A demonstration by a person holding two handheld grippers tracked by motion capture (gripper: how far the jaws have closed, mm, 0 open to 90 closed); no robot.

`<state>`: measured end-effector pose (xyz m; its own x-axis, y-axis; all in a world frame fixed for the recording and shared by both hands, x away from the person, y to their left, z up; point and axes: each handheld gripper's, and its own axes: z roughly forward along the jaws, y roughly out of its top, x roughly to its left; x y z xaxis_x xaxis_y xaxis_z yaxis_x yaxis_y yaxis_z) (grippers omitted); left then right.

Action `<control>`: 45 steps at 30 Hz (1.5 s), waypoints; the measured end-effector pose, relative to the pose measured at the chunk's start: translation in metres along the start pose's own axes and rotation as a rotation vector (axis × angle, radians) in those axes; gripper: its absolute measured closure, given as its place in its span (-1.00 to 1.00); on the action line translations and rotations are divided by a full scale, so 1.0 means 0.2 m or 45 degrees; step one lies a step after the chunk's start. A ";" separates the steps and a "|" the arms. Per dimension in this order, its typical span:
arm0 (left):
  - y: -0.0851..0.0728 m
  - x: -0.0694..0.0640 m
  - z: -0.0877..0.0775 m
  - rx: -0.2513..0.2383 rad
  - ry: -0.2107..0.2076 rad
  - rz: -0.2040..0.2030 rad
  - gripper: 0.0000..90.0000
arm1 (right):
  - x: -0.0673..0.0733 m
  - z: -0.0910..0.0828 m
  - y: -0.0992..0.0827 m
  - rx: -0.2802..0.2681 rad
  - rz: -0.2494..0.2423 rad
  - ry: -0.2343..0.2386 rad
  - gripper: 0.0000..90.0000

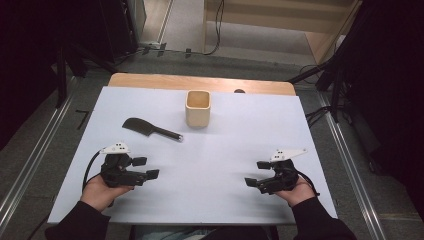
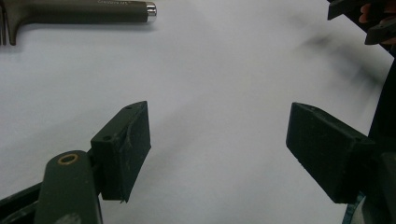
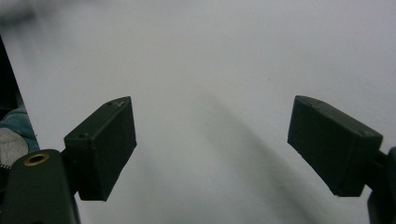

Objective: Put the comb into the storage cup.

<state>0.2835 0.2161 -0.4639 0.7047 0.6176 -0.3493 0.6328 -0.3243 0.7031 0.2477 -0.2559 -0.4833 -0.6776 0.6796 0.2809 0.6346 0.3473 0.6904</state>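
Nothing's really started yet imo. I'm holding the left gripper [image 1: 146, 168] and the right gripper [image 1: 257, 173] low over the white table [image 1: 210, 150], near my edge of it, both sets of jaws spread wide w/ nothing between them. In both gripper views I'm just looking at bare white surface between the pads.

The thing I'm prob going for is the dark cleaver [image 1: 150, 129], lying flat on the table a bit ahead of my left gripper, blade pointing away to the left, handle w/ its shiny end cap pointing toward the middle. It's not being touched. In the left gripper view the cleaver [image 2: 79, 11] handle is running along the top edge, well apart from the jaws. The wooden cup [image 1: 198, 108] is standing upright farther back, near the center, to the right of the handle's end and apart from it. My guess is the cleaver's going in there, so reach, grab, lift and drop are all still left.

Hard to see stuff: the blade is getting cut off at the corner of the left gripper view, so idk about its edge. Can't see into the cup from the high view, so can't tell if it's empty. There's also a small dark bump at the table's far edge behind the cup, too tiny to make out.
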 end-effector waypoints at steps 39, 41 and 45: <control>0.11 0.06 0.04 -0.011 0.102 -0.109 -0.48 | -0.01 0.01 0.00 0.016 0.001 -0.001 -0.70; 0.12 0.06 0.05 -0.007 0.116 -0.091 -0.48 | -0.01 0.01 0.00 0.019 0.000 -0.001 -0.70; 0.15 0.08 0.07 0.002 0.125 -0.087 -0.48 | -0.01 0.01 0.00 0.017 0.003 -0.001 -0.70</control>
<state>0.3184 0.2062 -0.4568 0.6251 0.7054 -0.3341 0.6788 -0.2800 0.6788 0.2499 -0.2556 -0.4853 -0.6758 0.6810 0.2822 0.6412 0.3543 0.6807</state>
